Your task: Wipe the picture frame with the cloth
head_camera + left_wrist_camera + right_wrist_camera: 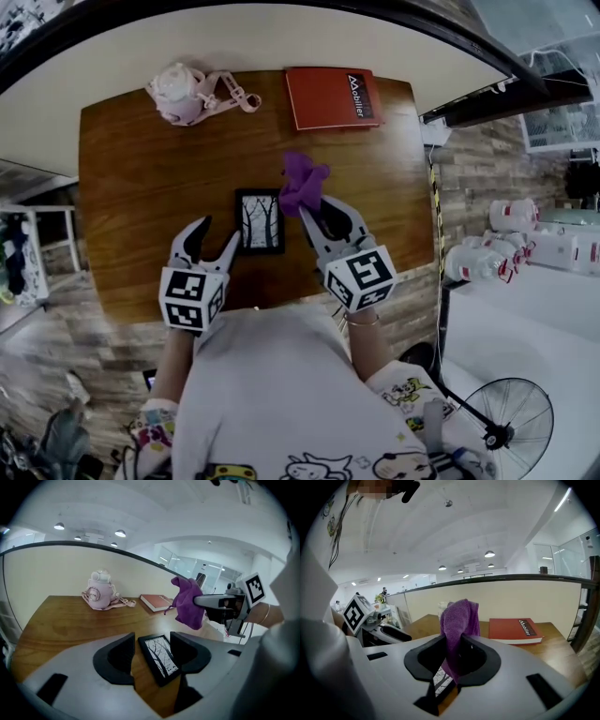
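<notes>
- Wooden table (141,187) seen from above, set against a cream partition wall, with an open office behind it in the gripper views.
- At the table's far edge are a pink water bottle (178,92) with a strap and a red book (333,97). Both are well apart from the work.
- A small black picture frame (260,221), holding a drawing of bare trees, lies flat and face up near the middle of the table.
- The left gripper (216,234) is just beside the frame's left edge. Its own view shows its jaws standing wide apart, with the frame lying between them on the wood. Neither pad presses on the frame.
- The right gripper (322,214) has its jaws clamped on a purple cloth (302,183), which bunches up out of the jaws.
- From above, the cloth overlaps the frame's upper right corner. The left gripper view suggests it hangs in the air just past the frame, not on it.
- Progress, as a judgement: the cloth is in hand and brought to the frame, but no wiping contact shows.
- What seems left is steadying the frame with the left jaws, lowering the cloth onto the glass, and rubbing across it.
</notes>
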`<state>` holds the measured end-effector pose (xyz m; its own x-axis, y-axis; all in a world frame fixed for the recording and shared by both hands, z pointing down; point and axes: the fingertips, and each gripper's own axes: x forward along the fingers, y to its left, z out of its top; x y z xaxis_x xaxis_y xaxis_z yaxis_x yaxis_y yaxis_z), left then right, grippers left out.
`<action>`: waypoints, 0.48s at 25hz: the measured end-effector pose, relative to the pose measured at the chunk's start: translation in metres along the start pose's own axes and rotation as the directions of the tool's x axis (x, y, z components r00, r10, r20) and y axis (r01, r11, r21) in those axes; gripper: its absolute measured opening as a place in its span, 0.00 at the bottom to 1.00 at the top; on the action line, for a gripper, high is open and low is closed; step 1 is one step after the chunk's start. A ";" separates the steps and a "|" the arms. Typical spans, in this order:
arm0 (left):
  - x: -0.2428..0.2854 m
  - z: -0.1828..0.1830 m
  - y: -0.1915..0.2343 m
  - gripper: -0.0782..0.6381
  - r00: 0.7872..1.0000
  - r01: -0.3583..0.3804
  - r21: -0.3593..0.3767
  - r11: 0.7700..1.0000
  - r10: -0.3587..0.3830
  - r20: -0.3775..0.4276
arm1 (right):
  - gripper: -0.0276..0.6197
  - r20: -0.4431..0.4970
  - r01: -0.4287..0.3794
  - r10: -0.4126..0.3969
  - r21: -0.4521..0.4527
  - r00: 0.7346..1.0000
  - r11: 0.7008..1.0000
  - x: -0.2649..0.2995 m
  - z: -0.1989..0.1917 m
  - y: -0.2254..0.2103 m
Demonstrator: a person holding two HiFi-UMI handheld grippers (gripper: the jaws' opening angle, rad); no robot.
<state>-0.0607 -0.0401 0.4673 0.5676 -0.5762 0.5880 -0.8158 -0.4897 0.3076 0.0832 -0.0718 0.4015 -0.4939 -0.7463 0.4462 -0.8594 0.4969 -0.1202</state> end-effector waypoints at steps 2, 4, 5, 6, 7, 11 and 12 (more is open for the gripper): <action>0.007 -0.010 -0.001 0.42 1.000 0.011 -0.002 1.000 -0.011 -0.026 | 0.14 -0.013 -0.008 0.008 0.006 1.000 1.000 0.005 -0.007 0.002; 0.014 -0.019 -0.002 0.40 0.999 0.018 -0.007 1.000 -0.018 -0.047 | 0.14 -0.025 -0.016 0.016 0.014 1.000 1.000 0.009 -0.014 0.003; 0.017 -0.024 -0.002 0.40 0.998 0.021 -0.008 1.000 -0.022 -0.056 | 0.14 -0.029 -0.018 0.019 0.018 0.999 1.000 0.010 -0.017 0.003; 0.020 -0.028 -0.003 0.39 0.997 0.025 -0.009 1.000 -0.026 -0.066 | 0.14 -0.033 -0.019 0.020 0.022 0.999 1.000 0.012 -0.021 0.003; 0.023 -0.033 -0.004 0.37 0.997 0.029 -0.011 1.000 -0.030 -0.076 | 0.14 -0.036 -0.020 0.021 0.026 0.999 0.999 0.013 -0.024 0.003; 0.035 -0.050 -0.005 0.32 0.993 0.037 -0.018 0.999 -0.039 -0.110 | 0.14 -0.049 -0.022 0.024 0.042 0.999 0.999 0.017 -0.036 0.000; 0.039 -0.055 -0.005 0.31 0.992 0.035 -0.019 0.999 -0.037 -0.121 | 0.14 -0.053 -0.023 0.025 0.045 0.998 0.999 0.018 -0.039 -0.001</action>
<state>-0.0410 -0.0241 0.5295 0.5802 -0.4744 0.6620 -0.7972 -0.4975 0.3421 0.0800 -0.0685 0.4445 -0.5075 -0.7092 0.4894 -0.8531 0.4933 -0.1698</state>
